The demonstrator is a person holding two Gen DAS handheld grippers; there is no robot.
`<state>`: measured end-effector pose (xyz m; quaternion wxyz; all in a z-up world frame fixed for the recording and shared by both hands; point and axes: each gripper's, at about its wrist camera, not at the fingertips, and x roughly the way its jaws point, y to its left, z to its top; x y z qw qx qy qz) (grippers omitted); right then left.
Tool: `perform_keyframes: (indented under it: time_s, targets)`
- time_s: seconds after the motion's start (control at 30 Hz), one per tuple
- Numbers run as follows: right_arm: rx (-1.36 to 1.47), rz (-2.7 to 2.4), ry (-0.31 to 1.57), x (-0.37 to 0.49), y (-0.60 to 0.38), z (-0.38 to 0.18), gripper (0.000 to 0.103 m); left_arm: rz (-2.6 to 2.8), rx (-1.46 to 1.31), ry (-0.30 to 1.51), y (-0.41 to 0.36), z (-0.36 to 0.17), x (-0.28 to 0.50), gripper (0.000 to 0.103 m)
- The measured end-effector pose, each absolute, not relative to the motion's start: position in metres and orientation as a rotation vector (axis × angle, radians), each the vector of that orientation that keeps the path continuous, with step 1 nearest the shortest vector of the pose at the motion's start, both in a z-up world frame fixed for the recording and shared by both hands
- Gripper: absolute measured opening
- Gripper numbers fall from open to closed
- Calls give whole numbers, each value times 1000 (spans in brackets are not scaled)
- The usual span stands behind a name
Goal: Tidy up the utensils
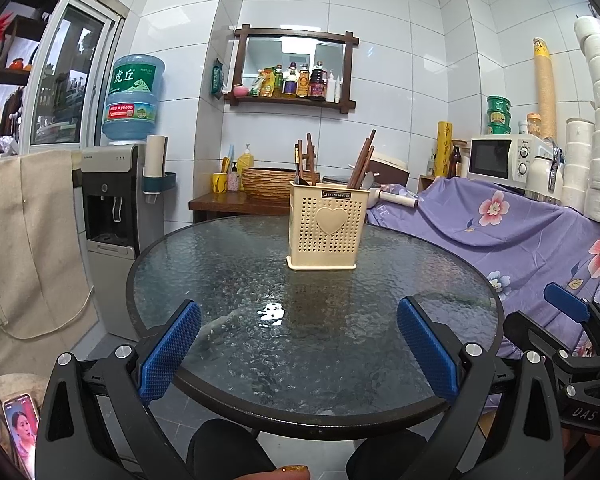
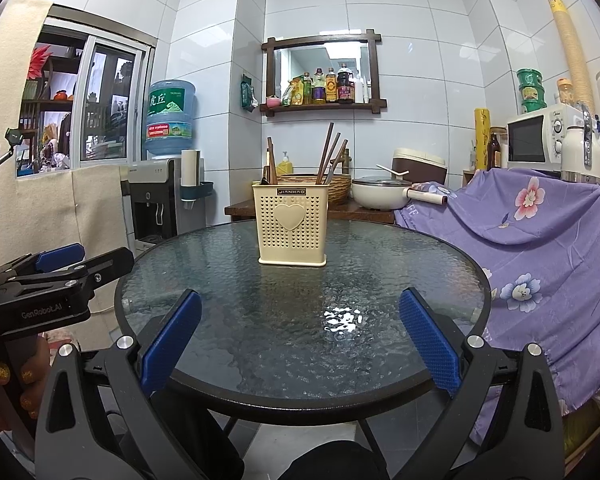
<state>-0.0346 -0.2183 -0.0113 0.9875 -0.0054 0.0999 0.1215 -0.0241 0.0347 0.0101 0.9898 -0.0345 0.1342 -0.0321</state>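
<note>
Nearest, the left gripper (image 1: pixel 299 350) hovers over the near edge of the round glass table (image 1: pixel 220 264), its blue pads (image 1: pixel 168 354) spread wide with nothing between them. Beside it, the right gripper (image 2: pixel 300 346) is held the same way over the near rim, its fingers wide apart and empty; each gripper shows at the edge of the other's view. Further back, past the middle of the table, stands a cream caddy (image 1: pixel 323 226) with a heart on its front. Chopsticks (image 1: pixel 362 160) and a spoon (image 1: pixel 367 181) stick up from its right side, and more dark-handled utensils (image 1: pixel 303 160) from its left. Behind the table are a purple floral cloth (image 1: pixel 508 224), a microwave (image 1: pixel 500 158) and a water dispenser (image 1: pixel 112 208).
</note>
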Motion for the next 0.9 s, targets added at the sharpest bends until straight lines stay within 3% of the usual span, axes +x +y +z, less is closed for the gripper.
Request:
perform_keyframes:
  time_s: [0.9]
  targets:
    - [-12, 249, 200, -36, -219, -15, 97, -67, -79, 265, 36, 9, -24, 96]
